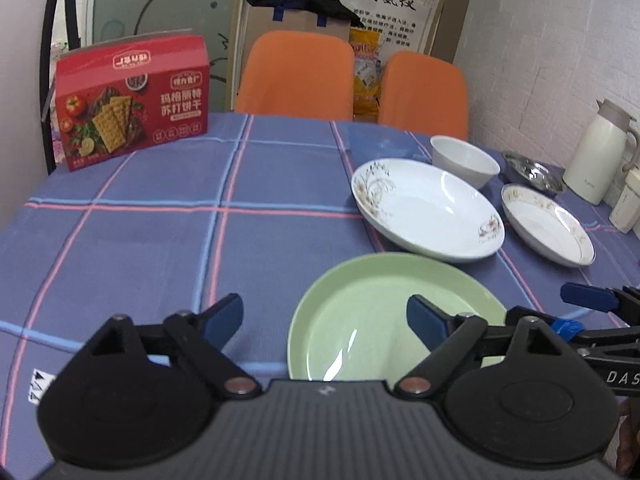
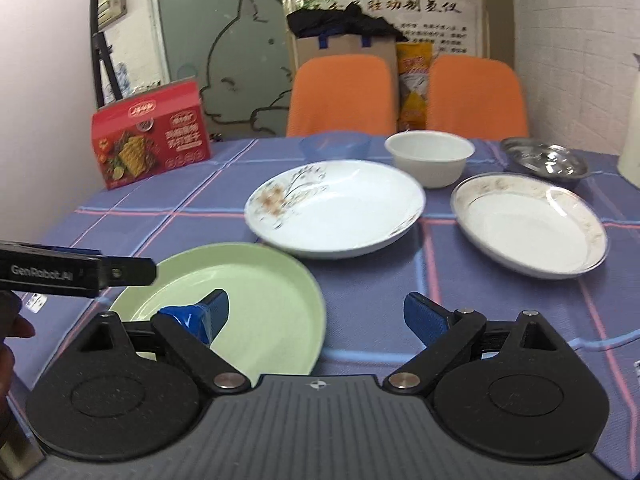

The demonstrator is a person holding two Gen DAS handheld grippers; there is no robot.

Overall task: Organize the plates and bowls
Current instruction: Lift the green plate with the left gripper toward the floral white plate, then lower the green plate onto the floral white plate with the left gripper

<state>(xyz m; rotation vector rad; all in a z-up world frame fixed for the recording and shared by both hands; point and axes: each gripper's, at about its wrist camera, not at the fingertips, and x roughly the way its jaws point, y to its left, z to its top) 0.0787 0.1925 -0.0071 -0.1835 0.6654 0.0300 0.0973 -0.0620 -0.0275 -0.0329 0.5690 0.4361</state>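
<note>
The left gripper (image 1: 324,320) is hovering at the near edge of the counter (image 1: 160,240) with its jaws spread wide and nothing between them; its right finger is hanging over the green plate (image 1: 384,320), which is lying flat nearest the person. The right gripper (image 2: 316,320) is waiting just to the right of that plate, jaws likewise spread and empty, its left finger overlapping the plate's right side in the right wrist view.

Just behind the green plate, the large floral plate (image 2: 336,208) is sitting flat, its near rim seeming to overlap the green one's far edge; whether they are touching is unclear. To its right, apart, the gold-rimmed plate (image 2: 528,224) is resting. Farther back, the white bowl (image 2: 430,158) is standing upright, with a blue translucent bowl (image 2: 335,145) to its left and a steel dish (image 2: 544,158) to its right. A red cracker box (image 1: 132,100) is standing at the far left.

Nothing appears stacked yet, so the sorting seems to be only starting, with the green plate as the likely first pick. The next move is calling for one pair of jaws to slip over the thin rim and pinch it firmly, as the glossy plate may slide.
</note>
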